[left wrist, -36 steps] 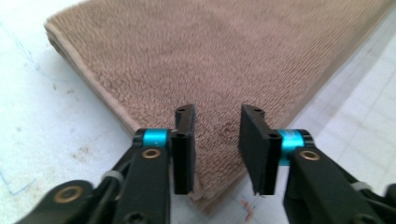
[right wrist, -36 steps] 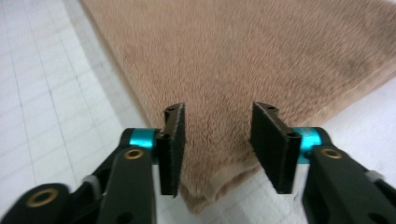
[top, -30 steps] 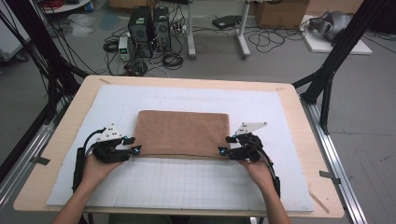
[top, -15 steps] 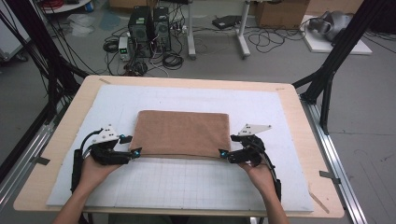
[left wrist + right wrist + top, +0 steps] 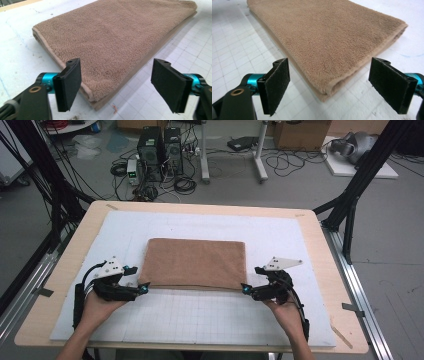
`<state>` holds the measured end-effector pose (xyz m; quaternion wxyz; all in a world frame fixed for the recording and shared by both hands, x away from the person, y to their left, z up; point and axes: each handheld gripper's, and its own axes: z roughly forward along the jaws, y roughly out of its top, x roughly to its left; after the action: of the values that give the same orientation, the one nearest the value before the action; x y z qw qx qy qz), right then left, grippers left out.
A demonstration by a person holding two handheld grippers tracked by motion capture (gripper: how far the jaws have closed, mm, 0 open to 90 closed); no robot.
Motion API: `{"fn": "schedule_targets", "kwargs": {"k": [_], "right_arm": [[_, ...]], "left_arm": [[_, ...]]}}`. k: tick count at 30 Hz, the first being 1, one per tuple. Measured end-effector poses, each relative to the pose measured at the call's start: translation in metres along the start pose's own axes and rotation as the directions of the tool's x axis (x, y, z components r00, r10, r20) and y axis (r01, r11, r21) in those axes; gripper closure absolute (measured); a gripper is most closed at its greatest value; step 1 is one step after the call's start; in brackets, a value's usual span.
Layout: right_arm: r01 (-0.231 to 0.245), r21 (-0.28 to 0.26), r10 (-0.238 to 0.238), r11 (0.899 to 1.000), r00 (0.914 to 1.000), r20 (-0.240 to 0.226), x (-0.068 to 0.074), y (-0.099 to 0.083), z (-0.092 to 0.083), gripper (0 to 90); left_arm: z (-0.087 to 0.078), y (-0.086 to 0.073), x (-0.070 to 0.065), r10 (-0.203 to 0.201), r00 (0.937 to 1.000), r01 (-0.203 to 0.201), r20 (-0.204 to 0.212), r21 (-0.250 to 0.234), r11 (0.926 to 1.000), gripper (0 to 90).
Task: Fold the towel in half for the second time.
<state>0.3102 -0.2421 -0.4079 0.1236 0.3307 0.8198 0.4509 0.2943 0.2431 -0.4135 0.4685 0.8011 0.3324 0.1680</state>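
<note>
A folded brown towel point(image 5: 195, 263) lies flat in the middle of the white gridded mat point(image 5: 200, 315). My left gripper point(image 5: 142, 289) sits at the towel's near left corner point(image 5: 96, 101), which lies between its spread jaws without touching the pads. My right gripper point(image 5: 246, 290) sits at the near right corner point(image 5: 325, 93), jaws wide apart around it, pads clear of the cloth. Both grippers' jaws have just been opening, with the towel corners lying loose between them. In the two gripper views the towel point(image 5: 115, 37) point(image 5: 329, 35) shows as two stacked layers.
The mat covers a wooden table point(image 5: 320, 245) framed by black struts point(image 5: 350, 205). Computers and cables point(image 5: 160, 150) stand on the floor beyond the far edge. Metal rails point(image 5: 360, 295) run along the table's sides.
Both grippers have let go of the towel's near corners and their jaws have spread. The right gripper has drawn back a little to the right; the towel lies still.
</note>
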Motion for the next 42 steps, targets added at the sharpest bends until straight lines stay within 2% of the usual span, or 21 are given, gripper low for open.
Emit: {"fn": "schedule_targets", "kwargs": {"k": [10,20,31,42], "right_arm": [[-0.018,-0.01,0.019,1.0,0.9994,0.03,0.0,-0.014,-0.022,13.1],[-0.011,-0.031,0.013,0.999,0.9978,0.065,0.004,-0.025,-0.041,12.1],[-0.028,-0.04,0.031,0.999,0.996,0.084,0.007,-0.04,-0.047,11.7],[0.0,-0.041,0.005,0.999,0.9933,0.116,0.014,-0.047,-0.05,11.6]], "left_arm": [[-0.012,-0.01,-0.002,-0.014,0.9999,0.014,-0.006,-0.002,0.9999,18.1],[-0.022,-0.022,-0.003,-0.027,0.9995,0.026,-0.015,-0.01,0.9996,18.0],[-0.031,-0.031,-0.008,-0.033,0.999,0.032,-0.031,-0.034,0.9989,17.9],[-0.035,-0.033,-0.011,-0.023,0.9983,0.021,-0.053,-0.038,0.9991,18.0]]}}
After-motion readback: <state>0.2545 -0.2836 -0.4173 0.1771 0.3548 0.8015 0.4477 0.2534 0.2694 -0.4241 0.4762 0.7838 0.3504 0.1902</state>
